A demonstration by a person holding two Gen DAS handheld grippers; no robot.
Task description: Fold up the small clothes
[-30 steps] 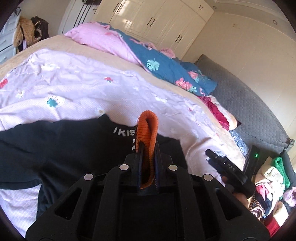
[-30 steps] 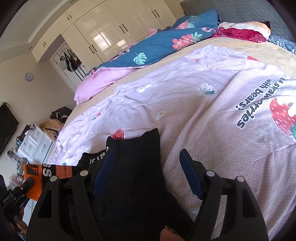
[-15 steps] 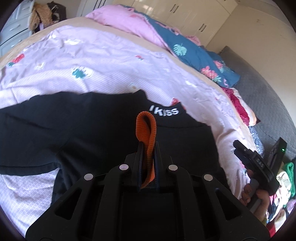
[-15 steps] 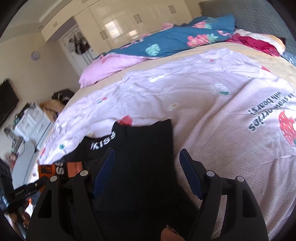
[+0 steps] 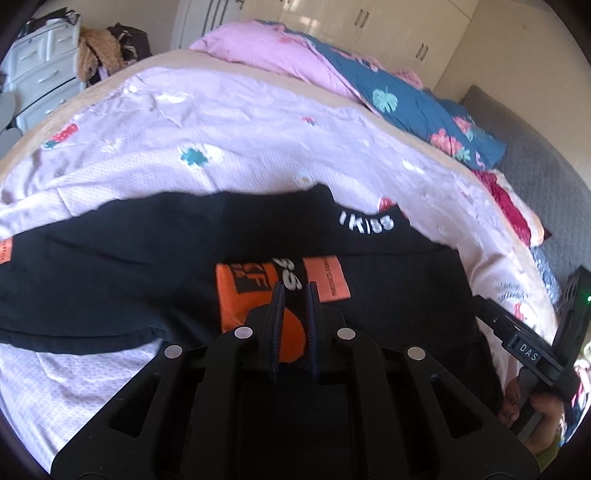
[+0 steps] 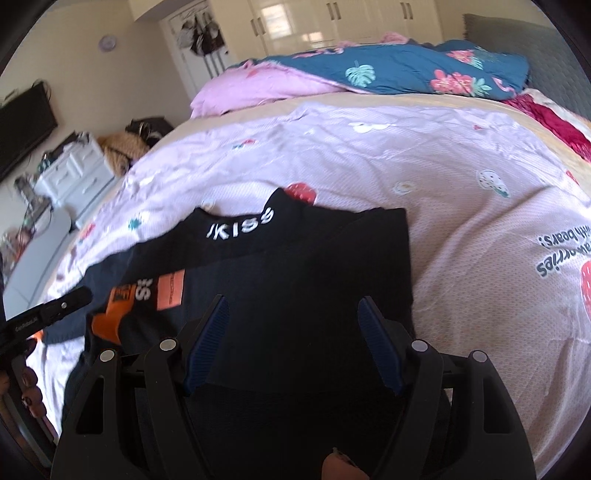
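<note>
Black shirt (image 6: 314, 266) collar reads "KISS"; bedspread (image 6: 461, 155) reads "with bears".

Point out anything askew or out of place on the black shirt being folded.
The black shirt lies unevenly on the lilac bedspread: its orange cuff is folded across the middle of the body, pinched in the left gripper, and the collar sits crooked. The open right gripper holds nothing.

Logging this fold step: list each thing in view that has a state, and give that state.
black garment: spread on the bed, partly folded.
orange cuff: laid on the garment, pinched by the left gripper.
left gripper: shut on the cuff.
right gripper: open above the garment, holding nothing.
bedspread: spread out, wrinkled.
wardrobe doors: closed.
</note>
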